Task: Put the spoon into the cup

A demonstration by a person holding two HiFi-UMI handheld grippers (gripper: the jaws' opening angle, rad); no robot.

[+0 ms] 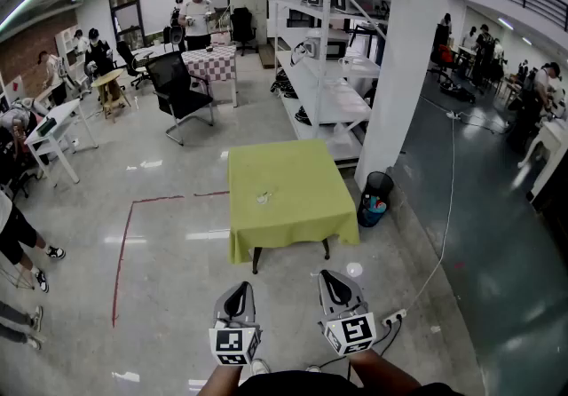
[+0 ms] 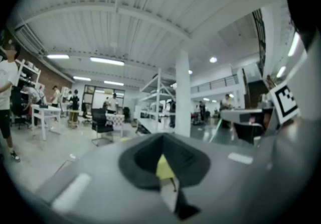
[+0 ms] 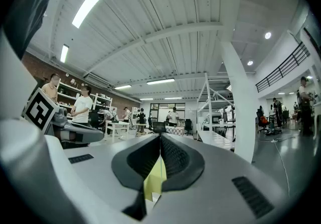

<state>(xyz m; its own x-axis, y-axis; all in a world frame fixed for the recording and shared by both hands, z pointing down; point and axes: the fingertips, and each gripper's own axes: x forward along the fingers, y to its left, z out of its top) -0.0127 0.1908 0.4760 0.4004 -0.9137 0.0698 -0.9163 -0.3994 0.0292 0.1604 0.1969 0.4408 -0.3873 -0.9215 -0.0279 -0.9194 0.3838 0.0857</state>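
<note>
The head view looks steeply down from well short of the surface [image 1: 282, 194]. Both gripper views face it, level.

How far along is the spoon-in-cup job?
Nothing looks done. The left gripper and right gripper are shut and empty, held short of the table. Small items lie on it, too small to tell spoon from cup. Left: walk up, grasp the spoon, put it in the cup.

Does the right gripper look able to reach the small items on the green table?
Probably not: the right gripper hangs well short of the green table, where the small items lie, with floor between. Nothing blocks the approach.
</note>
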